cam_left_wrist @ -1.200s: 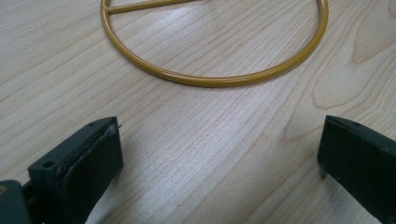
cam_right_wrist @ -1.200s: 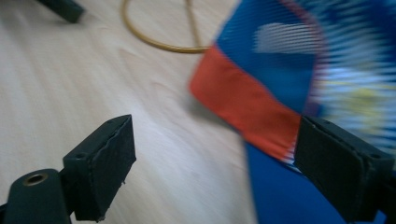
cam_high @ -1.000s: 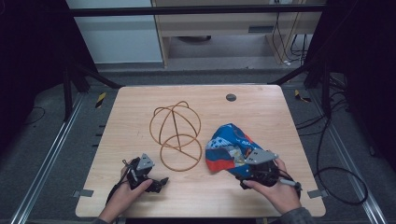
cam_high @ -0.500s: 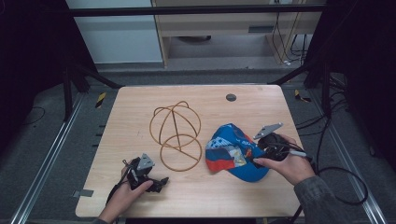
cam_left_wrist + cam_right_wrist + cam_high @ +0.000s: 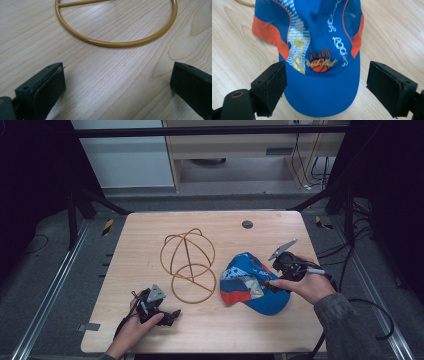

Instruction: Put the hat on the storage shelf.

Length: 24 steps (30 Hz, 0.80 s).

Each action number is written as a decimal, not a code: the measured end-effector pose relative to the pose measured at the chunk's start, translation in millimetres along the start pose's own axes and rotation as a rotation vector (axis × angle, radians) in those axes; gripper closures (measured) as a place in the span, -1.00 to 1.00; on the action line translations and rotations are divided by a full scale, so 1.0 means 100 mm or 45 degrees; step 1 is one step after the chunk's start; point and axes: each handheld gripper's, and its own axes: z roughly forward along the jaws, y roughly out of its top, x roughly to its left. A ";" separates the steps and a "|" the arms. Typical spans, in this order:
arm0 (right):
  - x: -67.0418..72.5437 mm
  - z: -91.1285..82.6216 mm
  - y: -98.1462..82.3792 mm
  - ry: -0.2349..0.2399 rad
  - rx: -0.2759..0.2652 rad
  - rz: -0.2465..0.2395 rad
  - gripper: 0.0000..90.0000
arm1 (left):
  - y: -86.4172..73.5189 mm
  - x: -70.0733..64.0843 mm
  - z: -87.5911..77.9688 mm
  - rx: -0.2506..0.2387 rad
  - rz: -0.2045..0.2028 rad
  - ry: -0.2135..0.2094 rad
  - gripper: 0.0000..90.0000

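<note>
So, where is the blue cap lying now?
In the high view the blue cap lies on the table's right half, just right of the wire stand, with the right gripper over its brim.

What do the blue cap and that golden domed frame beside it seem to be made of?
The cap looks like fabric: fine mesh panels on the crown, a smoother cloth brim, orange side patches and a printed basketball logo. The frame looks like thin metal rod bent into hoops, with a glossy yellow-gold coat that catches the light, though coated plastic cannot be ruled out.
</note>
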 end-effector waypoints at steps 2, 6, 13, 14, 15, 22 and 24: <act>0.00 0.00 0.06 0.013 0.000 -0.015 -0.62 | 0.00 0.00 0.00 0.000 0.000 0.000 -1.00; 0.01 0.03 0.13 0.021 0.004 -0.030 -0.47 | 0.00 0.00 0.00 0.001 0.000 0.000 -1.00; 0.04 0.22 0.25 0.069 0.026 -0.043 -0.18 | 0.00 0.00 0.00 0.001 0.000 0.000 -1.00; 0.05 0.25 0.26 0.080 0.023 -0.042 -0.15 | 0.00 0.00 0.00 0.002 0.000 0.000 -1.00; 0.07 0.32 0.29 0.108 0.030 -0.047 -0.11 | 0.00 0.00 0.00 0.001 0.000 0.000 -1.00; 0.07 0.46 0.33 0.107 0.075 -0.023 0.00 | 0.00 0.00 0.00 0.002 0.000 0.000 -1.00; 0.06 0.49 0.33 0.118 0.085 -0.009 0.08 | 0.00 0.00 0.00 0.002 0.000 0.000 -1.00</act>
